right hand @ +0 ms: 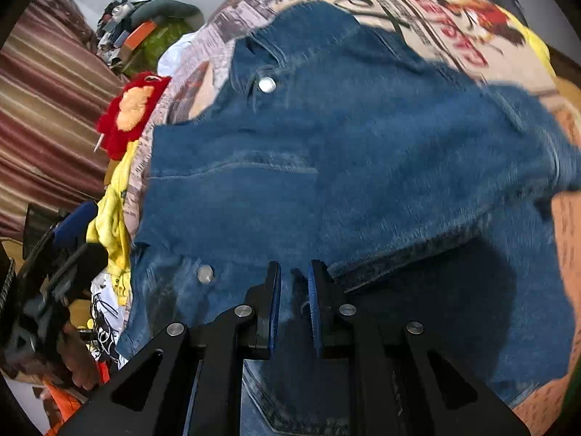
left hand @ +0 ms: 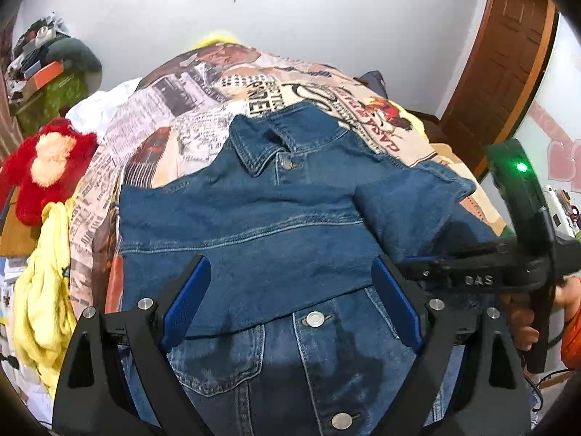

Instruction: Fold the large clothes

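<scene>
Denim jacket (left hand: 261, 218) lies front-up on the bed, on the printed blanket (left hand: 203, 101), collar toward the far wall, buttons visible down the placket. One sleeve or side panel is already laid across the chest; its lower edge crosses just above the mid buttons. Left tool (left hand: 287, 301) hovers over the lower front with jaws wide apart, nothing between the pads. Right tool (right hand: 294, 290) has its jaws drawn nearly together; in the right wrist view a thin edge of denim seems to sit between the pads, but blur keeps us from confirming a grip. That view is smeared, so we judge the right hand is mid-carry, bringing the right-hand sleeve inward over the body. To do this step well, in our judgement: carry the fabric low and flat, lay it so the fold line runs parallel to the placket, and release only once the cloth rests without slack. Left tool could pin the lower front to stop the stiff denim sliding on the blanket. Risk: thick seams springing back. Red plush (left hand: 47, 167) and yellow cloth (left hand: 43, 290) lie beside the bed edge, clear of the fold.
</scene>
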Motion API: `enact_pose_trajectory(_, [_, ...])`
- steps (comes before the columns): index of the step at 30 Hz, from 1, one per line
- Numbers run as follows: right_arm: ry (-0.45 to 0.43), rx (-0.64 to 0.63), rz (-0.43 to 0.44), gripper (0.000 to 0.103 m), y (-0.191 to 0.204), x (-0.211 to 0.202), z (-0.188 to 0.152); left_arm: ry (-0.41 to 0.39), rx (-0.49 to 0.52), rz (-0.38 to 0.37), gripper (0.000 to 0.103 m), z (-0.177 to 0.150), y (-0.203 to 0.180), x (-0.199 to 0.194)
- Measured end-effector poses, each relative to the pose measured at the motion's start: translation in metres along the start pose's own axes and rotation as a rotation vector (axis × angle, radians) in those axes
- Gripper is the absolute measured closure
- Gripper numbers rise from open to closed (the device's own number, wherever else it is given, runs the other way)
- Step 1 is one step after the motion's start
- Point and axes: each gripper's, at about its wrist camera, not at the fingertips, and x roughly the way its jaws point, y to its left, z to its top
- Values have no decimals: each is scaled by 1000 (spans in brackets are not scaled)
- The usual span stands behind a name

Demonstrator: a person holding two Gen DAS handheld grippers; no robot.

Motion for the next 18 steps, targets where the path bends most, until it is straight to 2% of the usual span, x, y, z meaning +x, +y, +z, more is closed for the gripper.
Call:
enact_pose_trajectory(6, [5, -37, -10, 90, -1, -32, -9, 22, 38, -6, 13, 0, -18, 6])
enact_pose_trajectory(11, [-137, -77, -57, 90, -15, -86, -13, 12, 106, -11, 13, 12, -46, 10])
enact_pose_trajectory(15, [-249, -12, -101, 90, -52, -129, -14, 14, 178, -27, 13, 30, -79, 21])
enact_pose_trajectory(18, [-297, 41, -151, 90, -81, -146, -14, 31, 236, -48, 13, 40, -105, 37])
